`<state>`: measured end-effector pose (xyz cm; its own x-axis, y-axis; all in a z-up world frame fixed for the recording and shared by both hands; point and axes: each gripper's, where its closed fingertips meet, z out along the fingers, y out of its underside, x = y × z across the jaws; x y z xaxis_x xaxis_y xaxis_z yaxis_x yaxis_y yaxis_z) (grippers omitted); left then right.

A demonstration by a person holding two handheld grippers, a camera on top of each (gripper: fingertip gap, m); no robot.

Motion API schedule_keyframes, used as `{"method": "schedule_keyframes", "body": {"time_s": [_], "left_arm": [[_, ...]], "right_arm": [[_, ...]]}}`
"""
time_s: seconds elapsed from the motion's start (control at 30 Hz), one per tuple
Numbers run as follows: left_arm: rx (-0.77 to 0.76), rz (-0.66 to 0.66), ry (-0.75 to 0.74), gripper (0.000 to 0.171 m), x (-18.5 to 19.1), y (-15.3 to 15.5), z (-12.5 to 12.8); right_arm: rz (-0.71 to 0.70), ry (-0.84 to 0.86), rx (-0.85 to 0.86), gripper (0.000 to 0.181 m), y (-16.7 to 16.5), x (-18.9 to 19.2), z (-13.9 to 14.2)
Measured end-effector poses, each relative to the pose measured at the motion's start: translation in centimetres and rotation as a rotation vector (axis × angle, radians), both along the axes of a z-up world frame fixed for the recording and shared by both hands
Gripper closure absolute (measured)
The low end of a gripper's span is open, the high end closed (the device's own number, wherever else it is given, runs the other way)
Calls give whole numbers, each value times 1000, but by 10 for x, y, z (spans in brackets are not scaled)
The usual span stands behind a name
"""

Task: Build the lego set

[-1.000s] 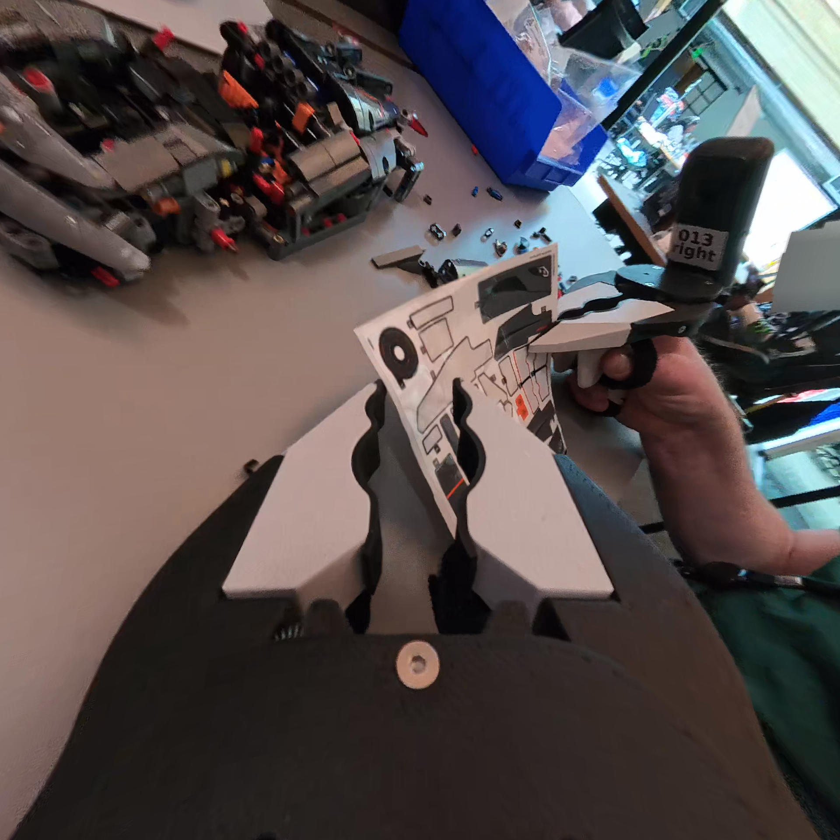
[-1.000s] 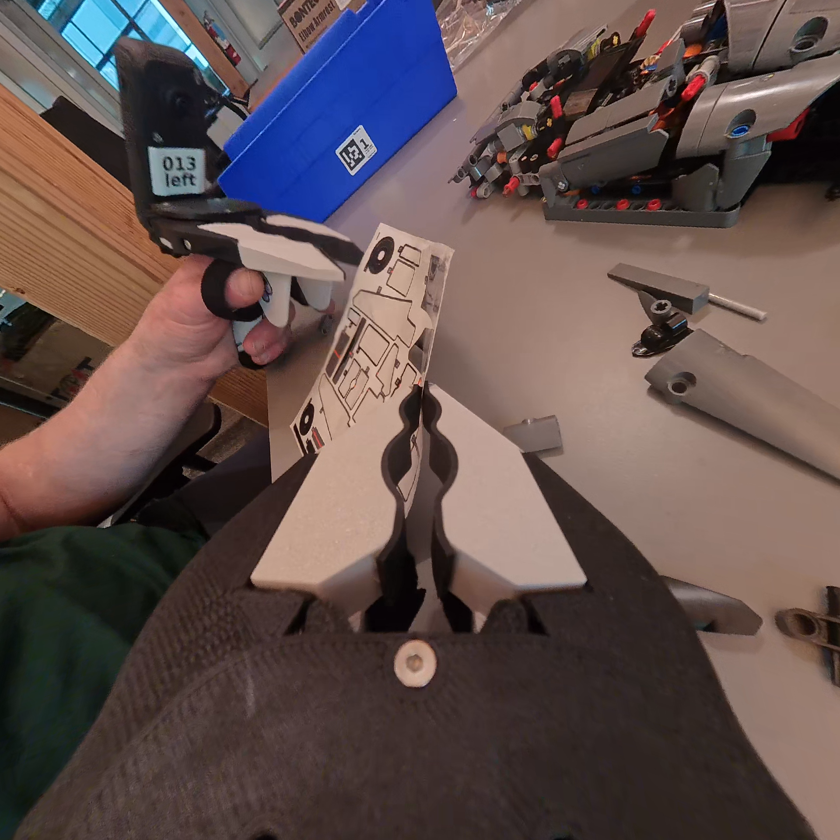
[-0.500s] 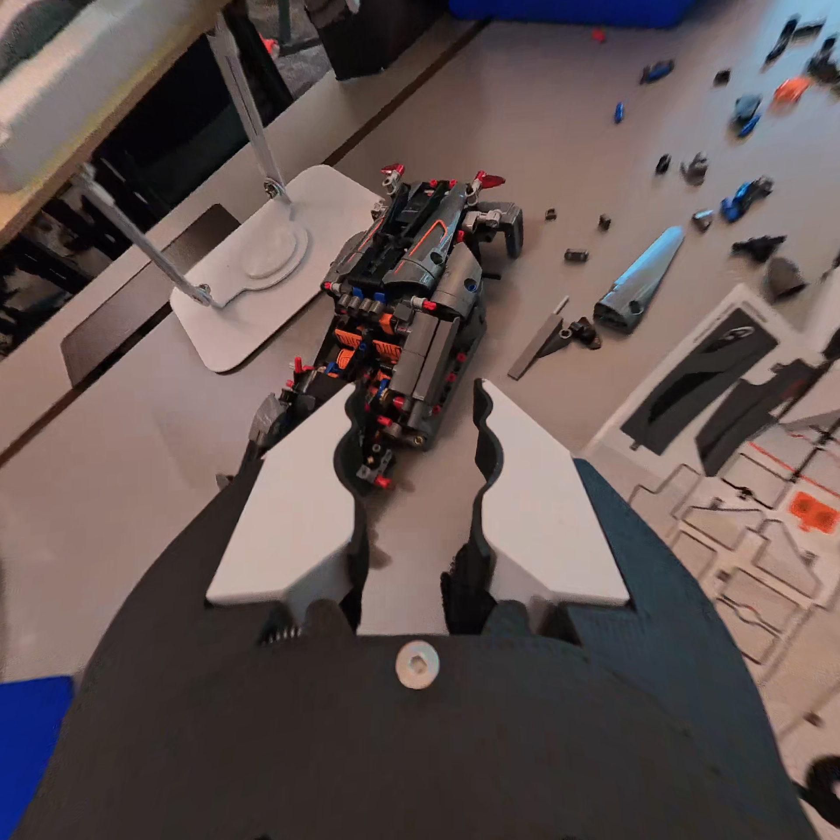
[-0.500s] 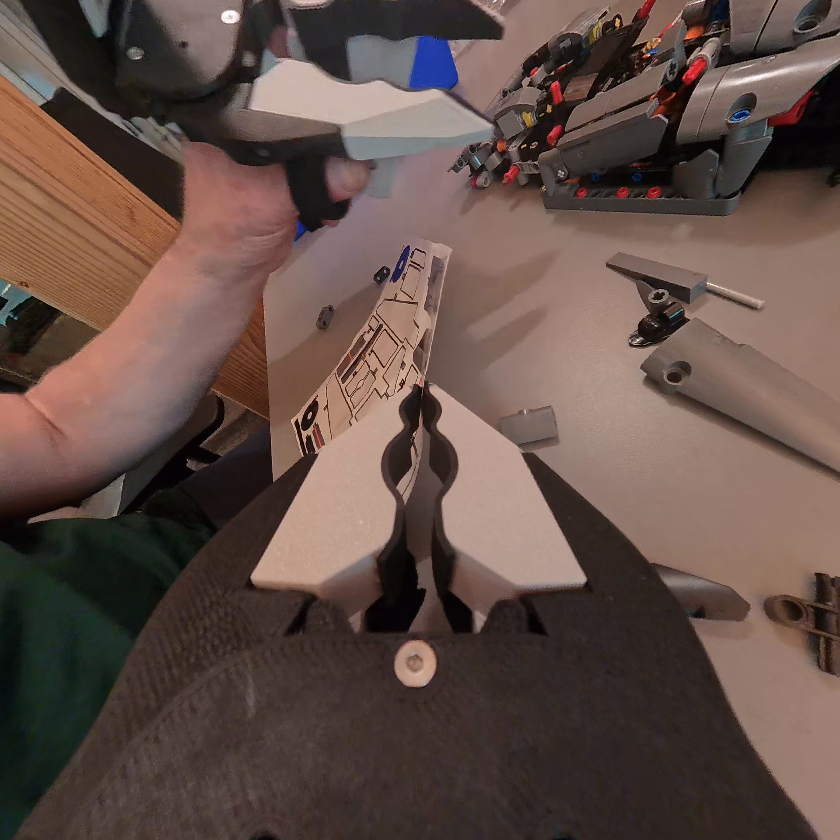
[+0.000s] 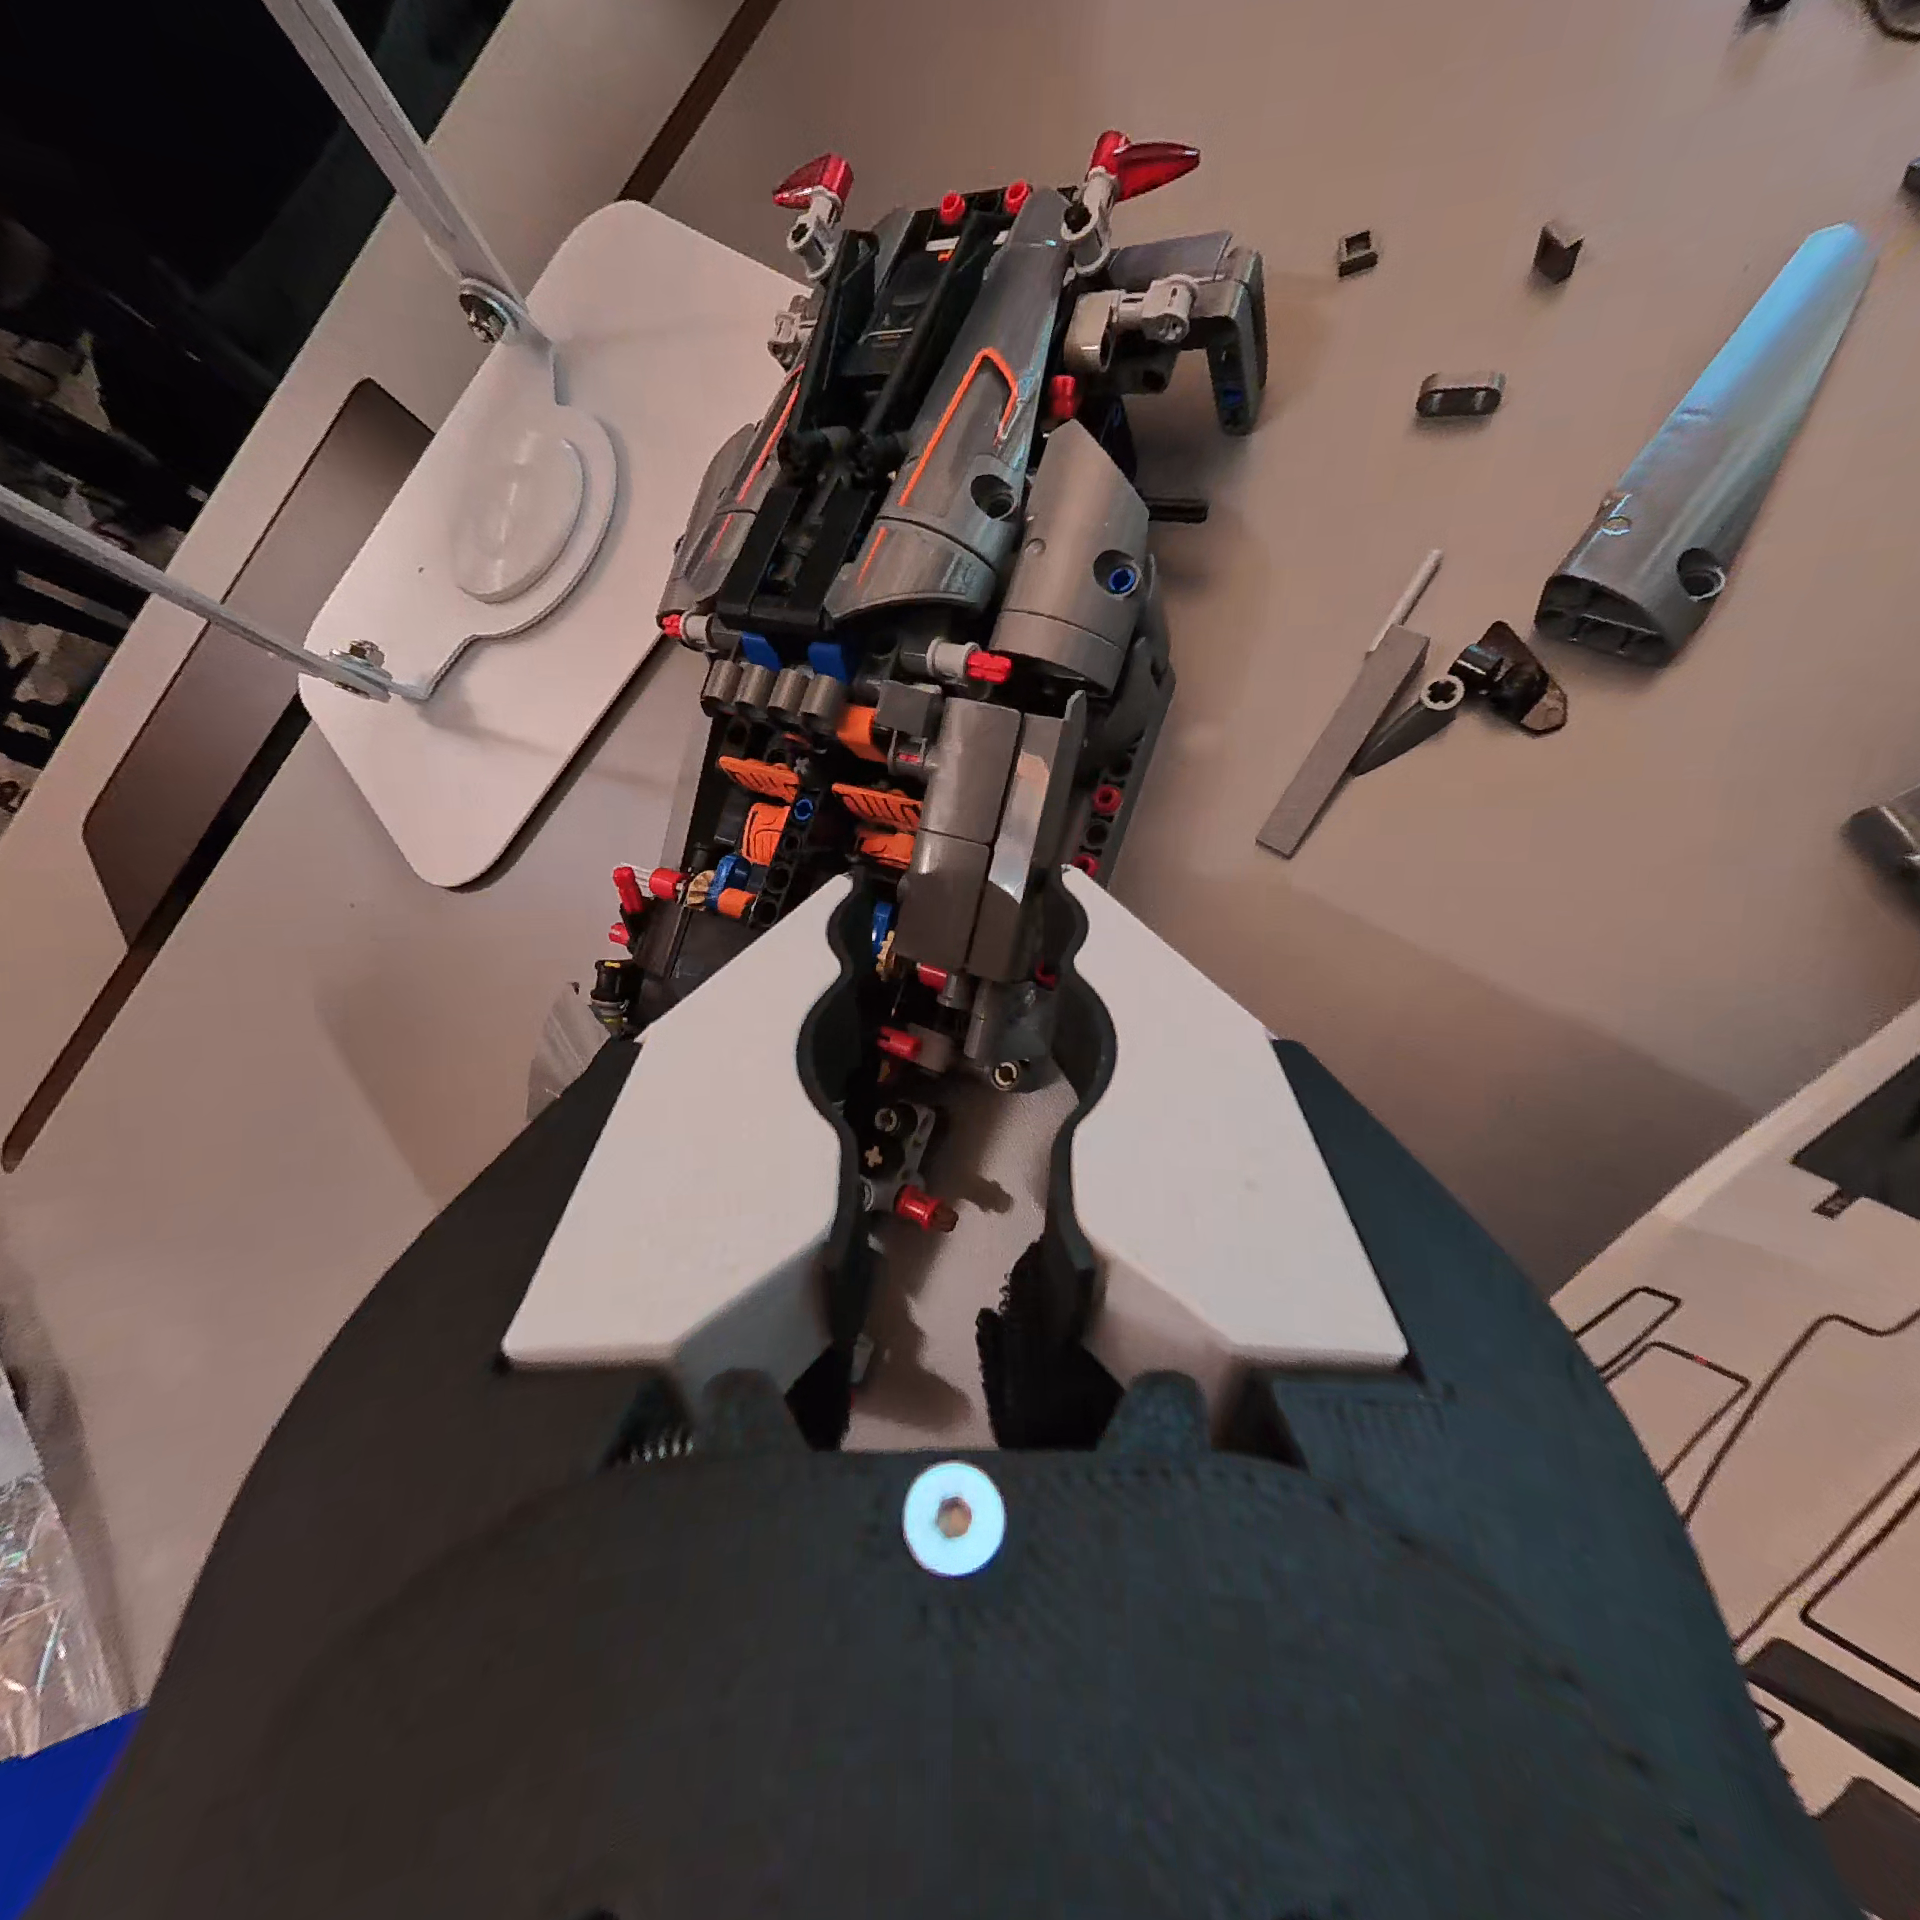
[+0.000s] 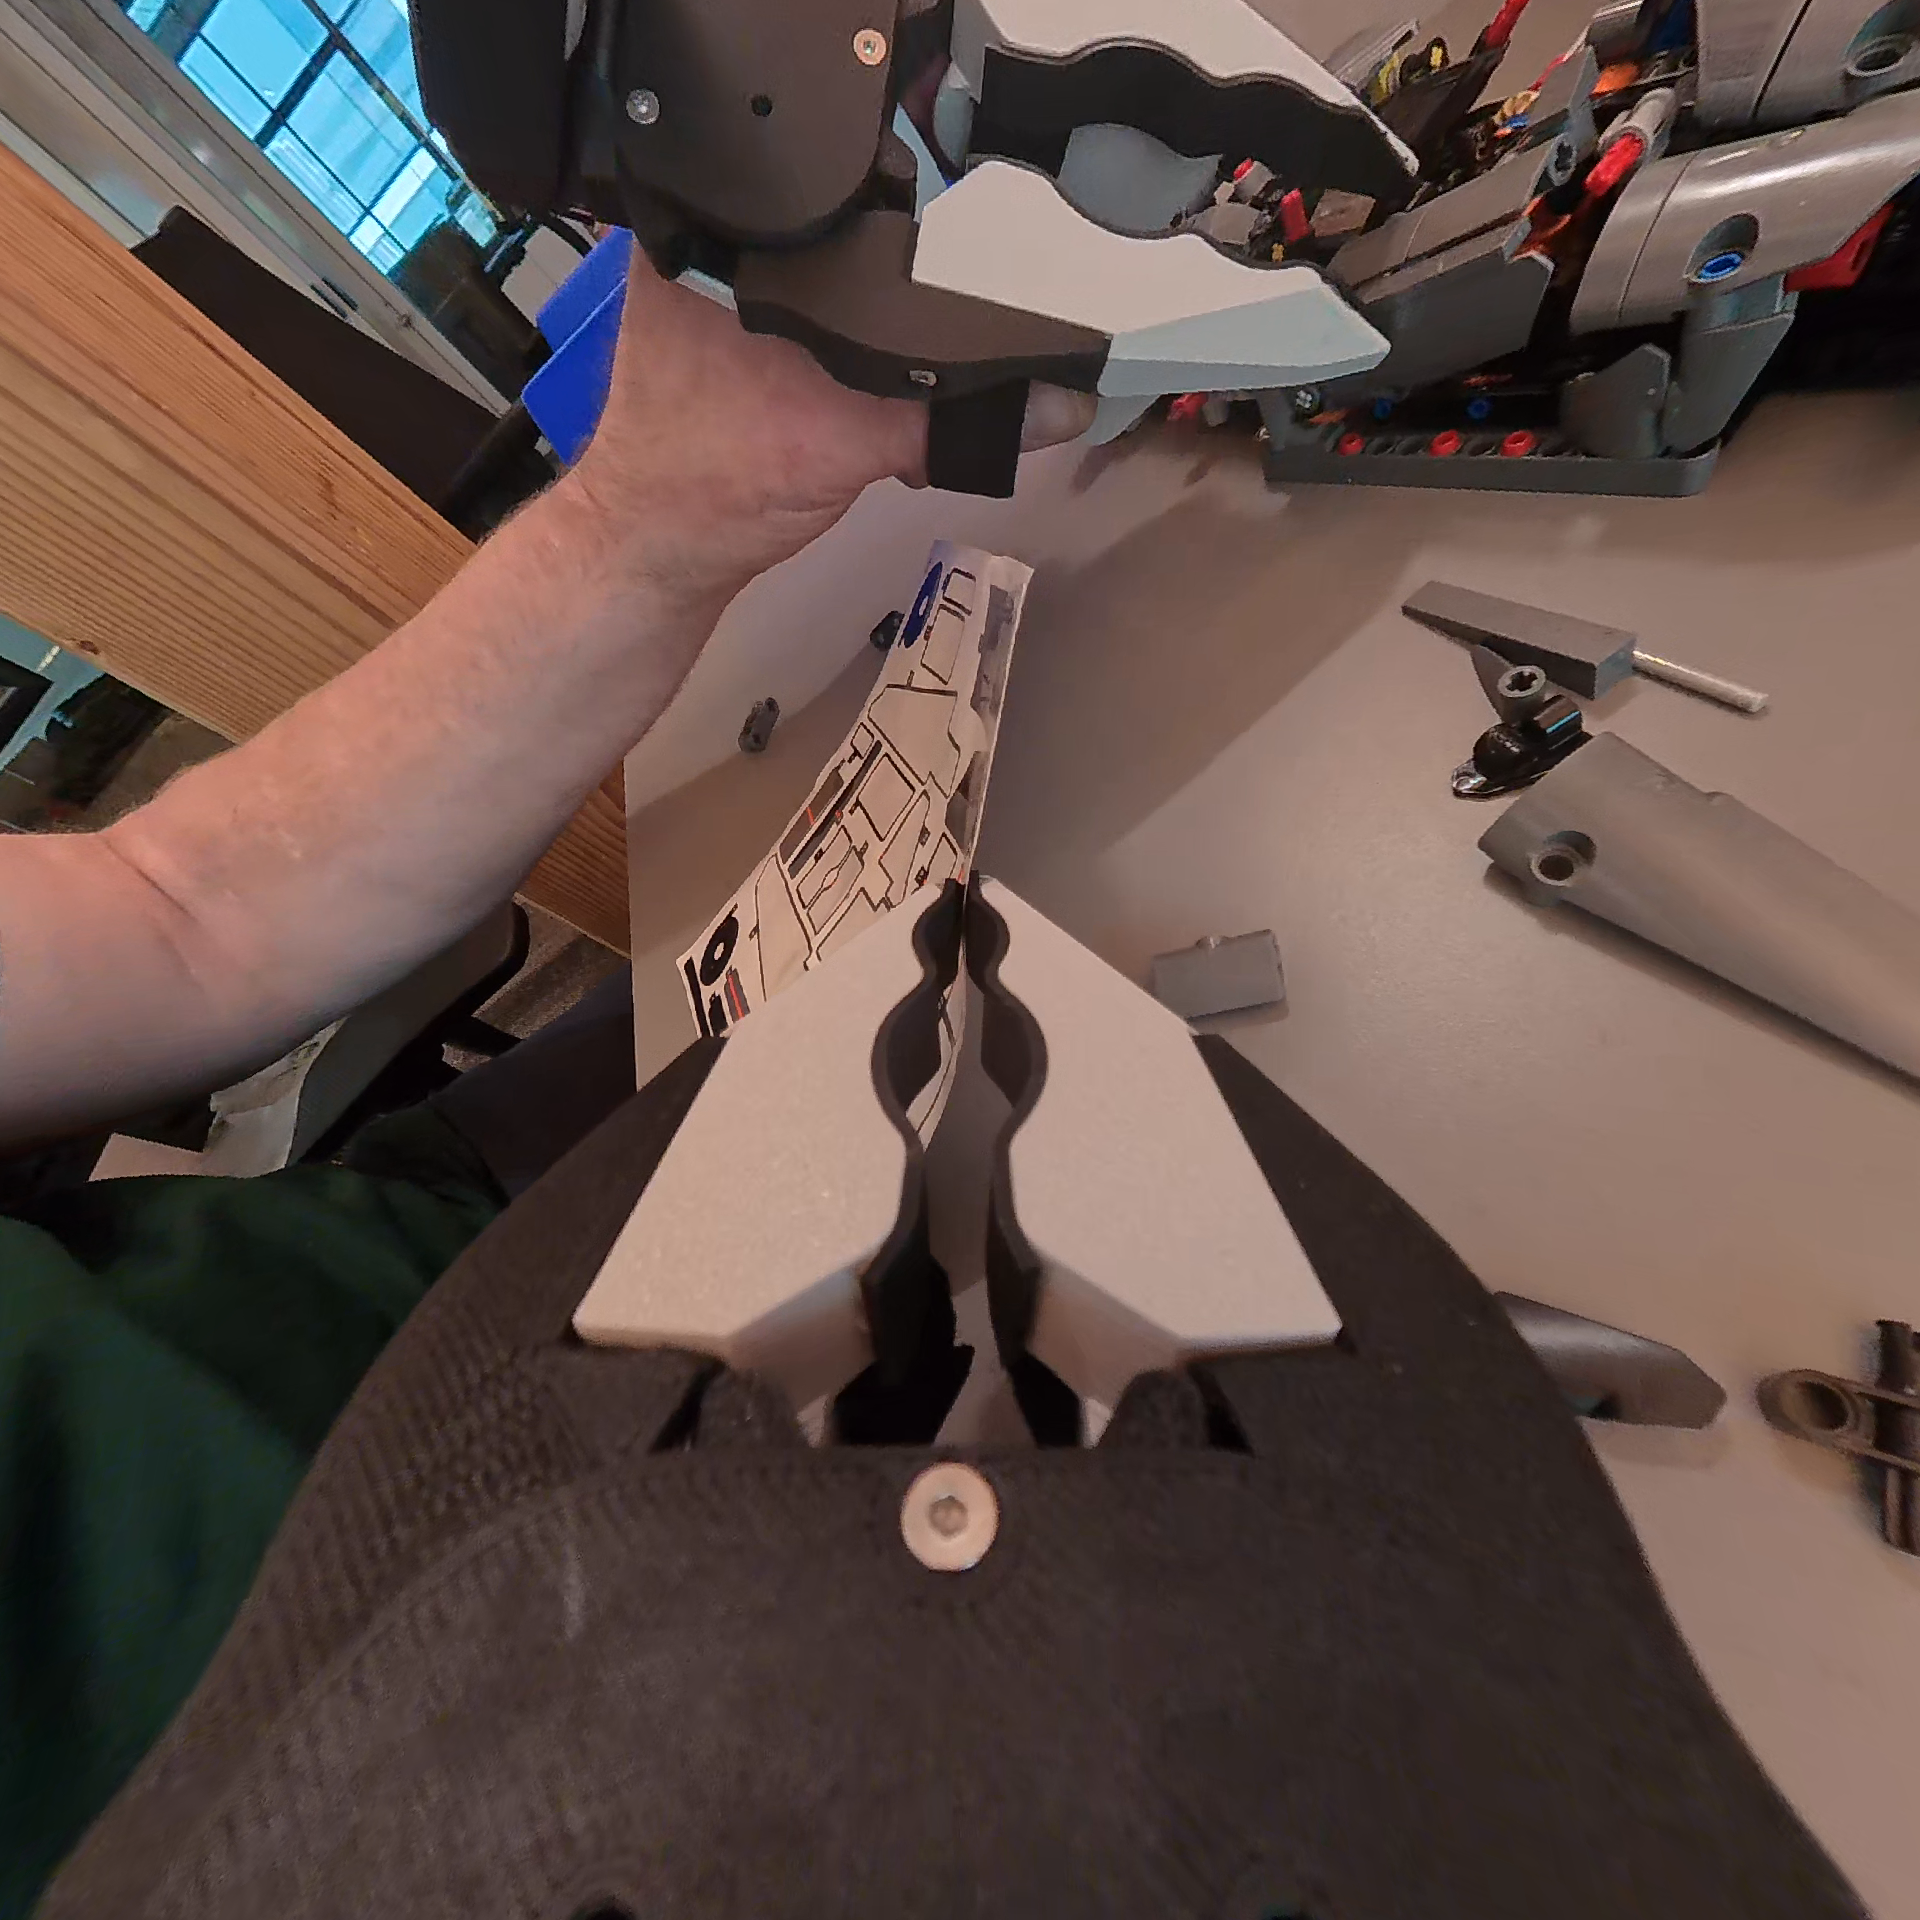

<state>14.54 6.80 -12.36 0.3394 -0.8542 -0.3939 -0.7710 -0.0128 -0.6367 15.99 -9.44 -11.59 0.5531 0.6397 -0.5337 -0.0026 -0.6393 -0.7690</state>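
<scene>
A dark grey, black and orange lego vehicle model (image 5: 914,582) lies on the grey table. My left gripper (image 5: 956,894) is open, and its fingers straddle the model's near end from above without closing on it. In the right wrist view the left gripper (image 6: 1397,260) hovers open in front of the model (image 6: 1662,239). My right gripper (image 6: 966,883) is shut on the edge of a white sticker sheet (image 6: 894,790) and holds it upright above the table's near edge. The sheet also shows at the lower right of the left wrist view (image 5: 1714,1403).
A long grey curved panel (image 5: 1714,447) (image 6: 1714,894), a grey wedge with a black connector (image 5: 1351,727) (image 6: 1517,644) and small loose pieces lie right of the model. A white stand base (image 5: 488,540) sits to its left. A blue bin (image 6: 582,343) is behind. The grippers' ends are close to 15 cm from one another.
My left gripper has left the sticker sheet and swung over to the model, coming down around its near end. My right gripper has stayed shut on the sheet.
</scene>
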Motion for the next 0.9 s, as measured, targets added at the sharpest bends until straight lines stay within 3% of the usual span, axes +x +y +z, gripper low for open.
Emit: {"method": "schedule_keyframes", "body": {"time_s": [0.77, 0.9], "left_arm": [[-90, -9, -107, 146, -5, 1, 2], [-81, -4, -92, 139, -9, -2, 3]], "right_arm": [[4, 17, -6, 181, 0, 1, 1], [5, 23, -6, 181, 0, 2, 2]]}}
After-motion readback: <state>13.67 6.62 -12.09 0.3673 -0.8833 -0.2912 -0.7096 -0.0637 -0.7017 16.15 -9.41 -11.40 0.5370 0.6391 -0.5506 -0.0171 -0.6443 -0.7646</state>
